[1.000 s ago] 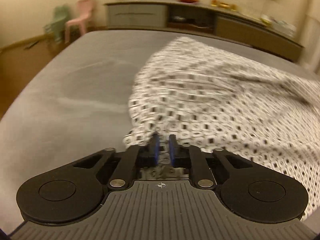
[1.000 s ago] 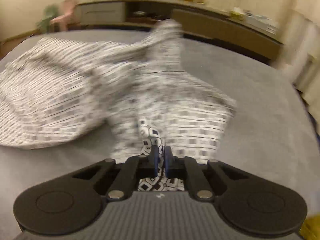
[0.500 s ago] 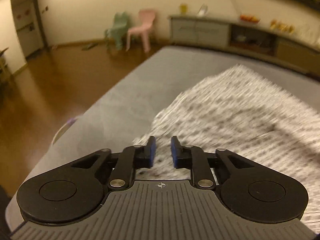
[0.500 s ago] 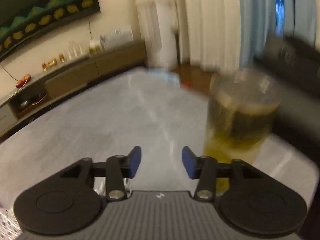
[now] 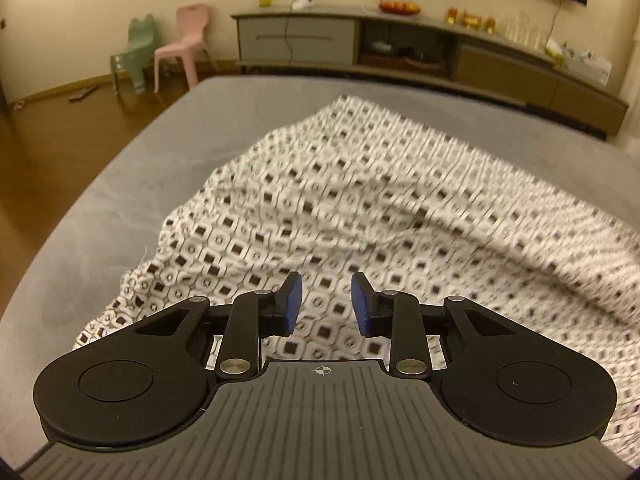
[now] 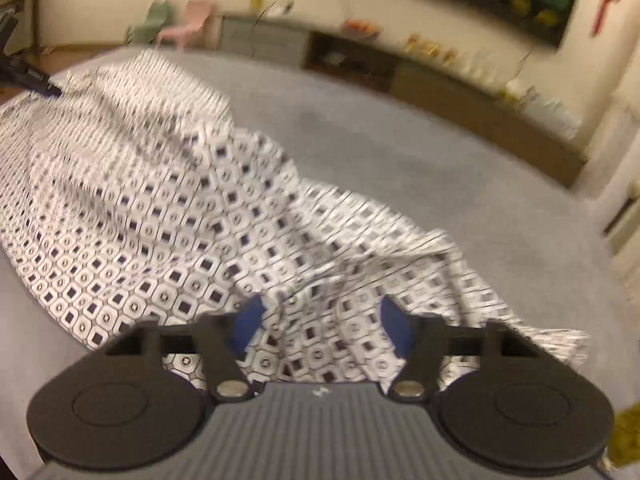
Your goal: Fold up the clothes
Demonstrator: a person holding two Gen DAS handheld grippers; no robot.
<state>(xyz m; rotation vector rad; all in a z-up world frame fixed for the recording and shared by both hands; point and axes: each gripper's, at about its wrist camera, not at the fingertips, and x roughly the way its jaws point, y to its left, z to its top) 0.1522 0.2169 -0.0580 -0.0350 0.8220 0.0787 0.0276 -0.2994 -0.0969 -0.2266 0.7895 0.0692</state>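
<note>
Your left wrist camera looks low and close along its fingers over the patterned garment [image 5: 400, 208] toward the media console [image 5: 420, 52]. Your right wrist camera, tilted and blurred, faces the same way. Both share the garment, grey surface [image 6: 400, 152] and console.

I'm in a home living room: a long low sideboard [image 5: 420, 54] along the wall, two small plastic chairs [image 5: 160, 52], wooden floor [image 5: 52, 128].

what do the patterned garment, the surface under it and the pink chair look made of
Garment: thin woven cloth, matte; it drapes in soft wrinkles. Surface: grey fabric, apparently napped; faint brush marks show. Pink chair: likely moulded plastic, smooth, one piece.
</note>
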